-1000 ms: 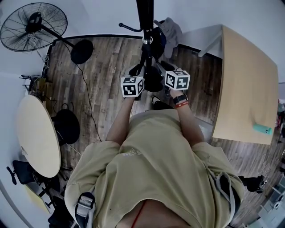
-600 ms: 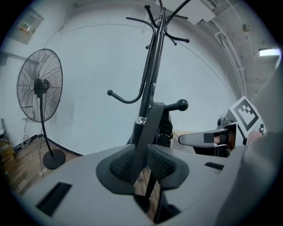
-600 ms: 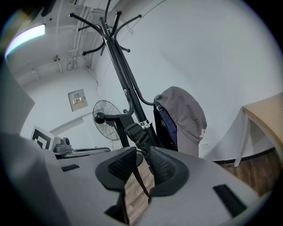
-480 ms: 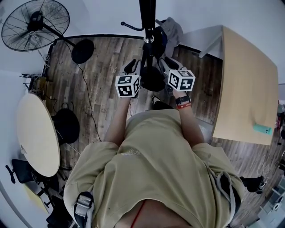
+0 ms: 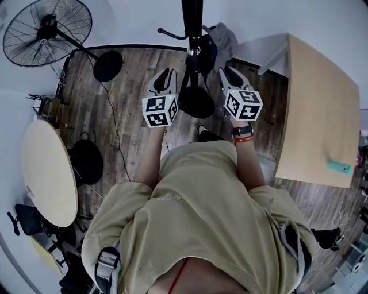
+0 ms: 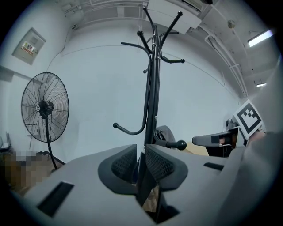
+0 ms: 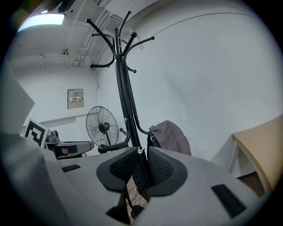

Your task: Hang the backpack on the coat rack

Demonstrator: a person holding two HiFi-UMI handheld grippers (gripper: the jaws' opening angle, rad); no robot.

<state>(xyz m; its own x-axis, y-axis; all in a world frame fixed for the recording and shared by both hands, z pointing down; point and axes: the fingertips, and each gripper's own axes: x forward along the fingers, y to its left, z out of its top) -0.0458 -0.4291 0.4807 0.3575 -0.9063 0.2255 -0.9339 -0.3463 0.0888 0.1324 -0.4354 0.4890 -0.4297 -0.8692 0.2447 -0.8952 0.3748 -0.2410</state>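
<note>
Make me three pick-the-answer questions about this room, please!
1. In the head view, the fan is on which side of the coat rack? A left B right C on the table
2. What colour is the coat rack? A red B white C black
3. How is the fan? A lying down B standing upright C hanging from the ceiling
Answers: A, it sits at the upper left, the rack in the middle; C, its pole and hooks are black; B, its round head is up on its stand.

Soft, even ceiling light, few shadows; a strip light [image 7: 44,18] glares upper left in the right gripper view; edges curve and darken.
</note>
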